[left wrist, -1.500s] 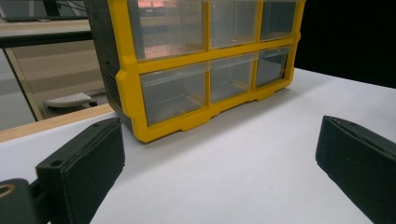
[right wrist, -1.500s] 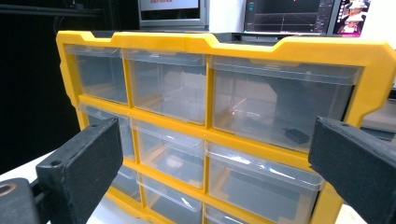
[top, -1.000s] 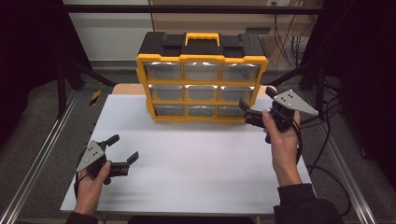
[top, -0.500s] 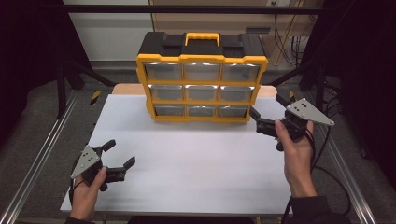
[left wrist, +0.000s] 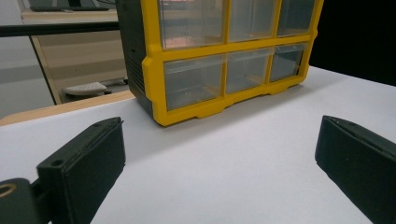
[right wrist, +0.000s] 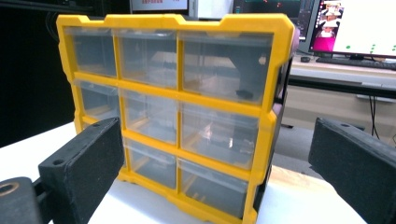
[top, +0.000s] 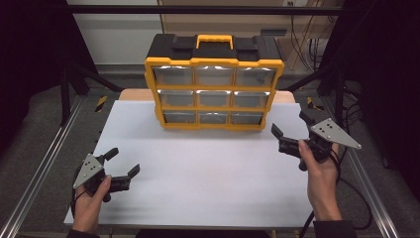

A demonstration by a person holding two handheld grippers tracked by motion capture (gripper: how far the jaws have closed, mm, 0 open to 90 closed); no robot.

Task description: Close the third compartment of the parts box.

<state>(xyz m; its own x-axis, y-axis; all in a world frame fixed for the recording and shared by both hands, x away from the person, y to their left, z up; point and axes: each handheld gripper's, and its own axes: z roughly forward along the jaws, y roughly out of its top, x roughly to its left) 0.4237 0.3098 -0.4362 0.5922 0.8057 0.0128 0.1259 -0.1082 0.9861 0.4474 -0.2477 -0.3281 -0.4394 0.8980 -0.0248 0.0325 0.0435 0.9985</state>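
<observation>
White table [top: 208,193] bare but for drawer organiser [top: 214,84] at back | all drawers seen shut, nothing handled yet | L gripper [top: 119,166] spread, near front-left | R gripper [top: 292,130] spread, beside organiser's right end, apart | whole job judged left

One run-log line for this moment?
left gripper: open, near edge | right gripper: open, beside drawer cabinet | drawers: shut | table

The organiser [top: 214,84] has a yellow frame, a black top with a yellow handle, and clear drawers. One drawer holds a small dark speck, perhaps black. The worktop [top: 208,173] is plain white. Both claws are black with grey plates.
</observation>
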